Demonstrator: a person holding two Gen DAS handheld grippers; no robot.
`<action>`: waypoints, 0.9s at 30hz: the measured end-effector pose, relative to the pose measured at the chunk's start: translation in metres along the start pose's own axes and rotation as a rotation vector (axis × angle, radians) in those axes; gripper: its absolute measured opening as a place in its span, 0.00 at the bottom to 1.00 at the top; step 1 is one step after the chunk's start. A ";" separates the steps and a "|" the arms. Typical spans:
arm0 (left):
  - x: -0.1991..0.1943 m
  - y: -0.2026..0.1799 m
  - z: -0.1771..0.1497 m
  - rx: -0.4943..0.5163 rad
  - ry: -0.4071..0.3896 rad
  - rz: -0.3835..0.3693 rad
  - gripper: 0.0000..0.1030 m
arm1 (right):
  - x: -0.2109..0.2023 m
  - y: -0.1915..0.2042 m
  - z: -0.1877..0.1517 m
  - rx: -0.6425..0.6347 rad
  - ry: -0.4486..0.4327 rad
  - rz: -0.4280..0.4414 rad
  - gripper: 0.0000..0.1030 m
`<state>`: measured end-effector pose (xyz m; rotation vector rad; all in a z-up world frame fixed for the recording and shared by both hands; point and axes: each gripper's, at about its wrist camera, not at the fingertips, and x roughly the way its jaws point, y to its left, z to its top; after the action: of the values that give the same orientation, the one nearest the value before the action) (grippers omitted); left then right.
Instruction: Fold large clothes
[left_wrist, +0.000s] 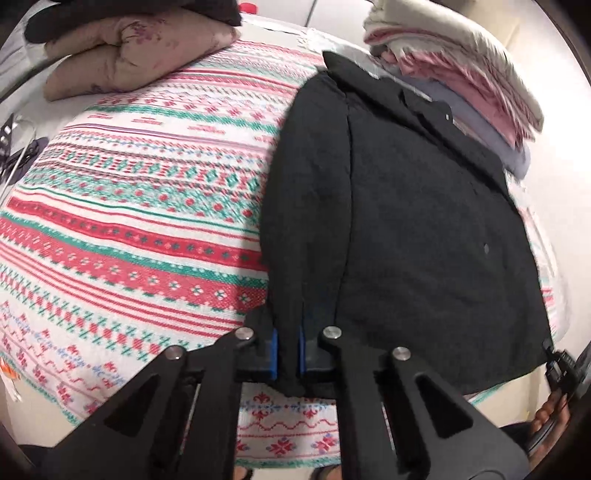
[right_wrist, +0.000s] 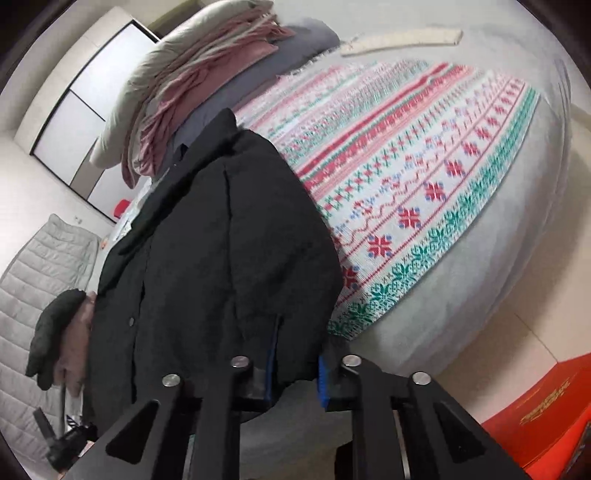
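A black jacket (left_wrist: 406, 206) with buttons lies lengthwise on the patterned bed cover (left_wrist: 147, 192), collar at the far end. My left gripper (left_wrist: 288, 350) is shut on the near left corner of its hem, and black cloth fills the gap between the blue pads (left_wrist: 274, 350). In the right wrist view the same jacket (right_wrist: 207, 258) hangs toward me. My right gripper (right_wrist: 295, 369) is shut on its near right corner, with a thick fold bunched between the jaws. The right gripper also shows at the hem's far corner (left_wrist: 554, 363) in the left wrist view.
A stack of folded pink, white and grey bedding (left_wrist: 461, 81) sits just beyond the jacket's collar. A beige quilt (left_wrist: 125, 55) lies at the cover's far left. A red box (right_wrist: 546, 413) stands on the floor at right. A person's hand in a dark sleeve (right_wrist: 55, 332) is at left.
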<state>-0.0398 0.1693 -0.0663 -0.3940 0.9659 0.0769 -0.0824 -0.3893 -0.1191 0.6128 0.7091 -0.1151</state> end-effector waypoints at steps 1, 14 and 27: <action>-0.008 0.003 0.003 -0.016 -0.017 -0.014 0.08 | -0.008 -0.003 0.003 0.019 -0.029 0.023 0.12; -0.151 0.020 -0.009 -0.183 -0.106 -0.184 0.06 | -0.133 0.002 0.023 0.041 -0.199 0.261 0.07; -0.281 0.028 -0.037 -0.215 -0.281 -0.300 0.06 | -0.276 0.033 0.006 -0.081 -0.416 0.436 0.07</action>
<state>-0.2364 0.2131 0.1354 -0.7030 0.6149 -0.0373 -0.2790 -0.3934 0.0774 0.6277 0.1676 0.1869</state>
